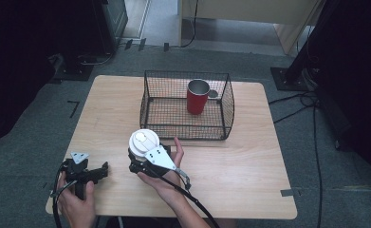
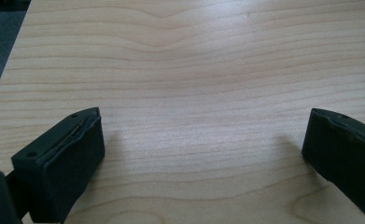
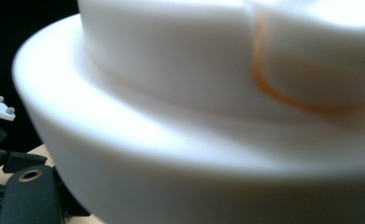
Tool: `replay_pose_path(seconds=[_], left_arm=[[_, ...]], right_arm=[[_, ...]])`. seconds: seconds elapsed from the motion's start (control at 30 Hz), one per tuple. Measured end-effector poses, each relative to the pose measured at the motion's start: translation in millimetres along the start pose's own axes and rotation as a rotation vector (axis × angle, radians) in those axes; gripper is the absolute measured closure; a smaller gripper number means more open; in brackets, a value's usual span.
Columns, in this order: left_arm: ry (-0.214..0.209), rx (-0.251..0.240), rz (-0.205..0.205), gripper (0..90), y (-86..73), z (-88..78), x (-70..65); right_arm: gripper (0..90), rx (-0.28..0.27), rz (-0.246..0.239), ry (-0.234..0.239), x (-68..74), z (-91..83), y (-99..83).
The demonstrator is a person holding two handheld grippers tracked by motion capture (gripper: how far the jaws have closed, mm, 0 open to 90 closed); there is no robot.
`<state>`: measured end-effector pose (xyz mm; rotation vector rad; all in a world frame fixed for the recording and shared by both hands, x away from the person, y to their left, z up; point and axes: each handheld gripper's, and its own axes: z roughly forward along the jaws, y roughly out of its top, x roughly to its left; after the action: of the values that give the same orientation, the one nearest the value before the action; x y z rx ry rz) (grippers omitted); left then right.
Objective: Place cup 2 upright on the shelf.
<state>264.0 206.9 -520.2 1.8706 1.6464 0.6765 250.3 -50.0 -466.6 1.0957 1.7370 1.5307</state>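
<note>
Now my right hand-held gripper (image 1: 143,159) is clamped on the white lid (image 1: 144,141); I'd lift it level toward the red cup (image 1: 197,97) while my left hand-held gripper (image 1: 100,171) rests open on the bench (image 1: 249,156)

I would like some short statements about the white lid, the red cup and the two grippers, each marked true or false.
1. The red cup stands upright inside the wire basket. True.
2. The right gripper is shut on the white lid. True.
3. The white lid sits on the red cup. False: the lid is at the right gripper, in front of the basket, apart from the cup.
4. The left gripper holds a spoon. False: its jaws stand open over bare wooden table, with nothing between them.
5. The basket lies on the floor. False: it stands on the table, at its far side.
</note>
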Motion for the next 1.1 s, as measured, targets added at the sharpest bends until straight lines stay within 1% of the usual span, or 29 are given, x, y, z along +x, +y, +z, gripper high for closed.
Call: replay_pose_path(seconds=[0.37,0.53,0.67,0.83,1.1], left_arm=[[0.0,0.0,0.0,0.0,0.0,0.0,0.0],[0.001,-0.002,-0.003,0.0,0.3,0.3,-0.2],[0.001,0.001,-0.003,0.0,0.4,0.2,-0.2],[0.001,0.0,-0.003,0.0,0.4,0.3,-0.2],[0.001,0.0,-0.003,0.0,0.4,0.3,-0.2]], right_arm=[[16.1,-0.031,-0.005,-0.017,-7.0,-4.9,10.5],[16.0,-0.05,-0.006,-0.019,-10.9,-7.5,17.9],[15.9,-0.054,0.0,-0.025,-14.8,-9.1,23.6],[15.9,-0.081,-0.001,-0.028,-19.0,-11.8,29.4],[15.9,-0.085,-0.008,-0.055,-26.3,-14.1,35.6]])
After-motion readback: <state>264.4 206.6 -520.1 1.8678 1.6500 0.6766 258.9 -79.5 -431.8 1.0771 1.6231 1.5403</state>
